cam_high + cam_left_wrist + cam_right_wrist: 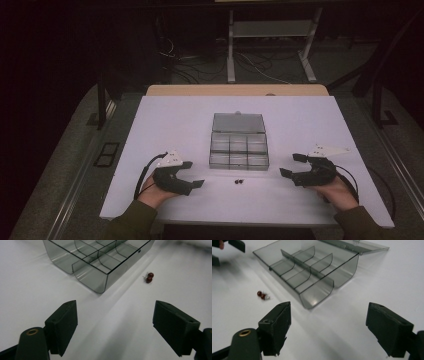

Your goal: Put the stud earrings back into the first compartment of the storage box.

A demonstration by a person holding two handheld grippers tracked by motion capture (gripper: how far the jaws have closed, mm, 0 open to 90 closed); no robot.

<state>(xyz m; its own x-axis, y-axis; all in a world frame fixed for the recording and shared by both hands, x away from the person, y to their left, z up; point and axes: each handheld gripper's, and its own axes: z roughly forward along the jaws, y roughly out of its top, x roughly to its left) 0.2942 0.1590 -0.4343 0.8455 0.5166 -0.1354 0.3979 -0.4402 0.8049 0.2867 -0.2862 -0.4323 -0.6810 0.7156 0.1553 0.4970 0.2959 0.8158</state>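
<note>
A clear plastic compartment box [238, 145] lies in the middle of the white board [170, 125] with its lid folded open at the far side. Two small dark red beads [239, 181] lie just in front of it. My left gripper [195, 174] rests on the board left of the beads, open and holding nothing. Level with it on the right is my right gripper [289, 165], also open and holding nothing. In the left gripper view the gripper [115, 325] faces the box [100, 262] and the beads [149, 277]. In the right gripper view the gripper [328, 327] faces the box [312, 272], the beads [262, 295] and the left gripper [227, 251].
A wooden tabletop edge [237, 90] shows beyond the board. Behind it on the floor are a white metal stand [272, 45] and loose cables [200, 65]. Black frame posts [101, 105] stand at either side. Broad bare board lies left and right of the box.
</note>
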